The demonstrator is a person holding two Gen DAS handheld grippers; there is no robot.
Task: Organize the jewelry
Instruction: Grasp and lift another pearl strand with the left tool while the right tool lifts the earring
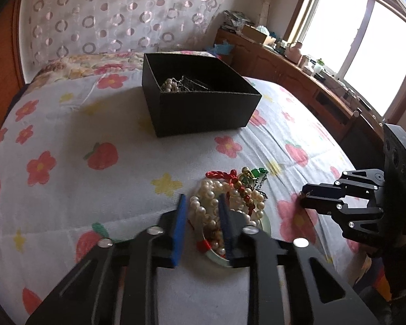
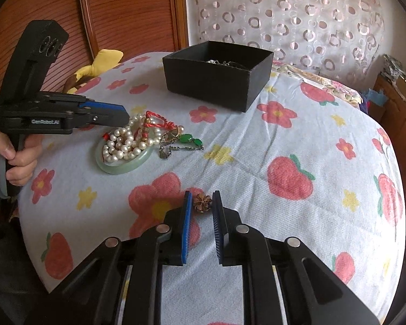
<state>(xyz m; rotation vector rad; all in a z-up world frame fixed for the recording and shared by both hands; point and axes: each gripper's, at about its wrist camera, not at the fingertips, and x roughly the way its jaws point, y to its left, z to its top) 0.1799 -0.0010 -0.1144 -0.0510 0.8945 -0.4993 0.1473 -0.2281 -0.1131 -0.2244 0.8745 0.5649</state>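
Note:
A pile of jewelry lies on the floral bedspread: a white pearl necklace [image 1: 207, 207] [image 2: 123, 146], a pale green jade bangle [image 2: 121, 166], a red cord bracelet [image 2: 159, 123] and green stone pieces [image 2: 190, 139]. My left gripper [image 1: 201, 203] [image 2: 125, 115] is open, its fingers astride the pearls. A small brown flower-shaped bead [image 2: 203, 203] lies between the open fingers of my right gripper [image 2: 201, 203] [image 1: 303, 197], apart from both pads. A black open box [image 1: 197, 94] [image 2: 219, 74] farther back holds pearls and chains.
The bed's floral cover [image 2: 284, 149] curves down at its edges. A wooden headboard [image 2: 127, 13] and a yellow plush toy [image 2: 100, 62] are at the far left. A cluttered wooden cabinet [image 1: 297, 65] runs under the window.

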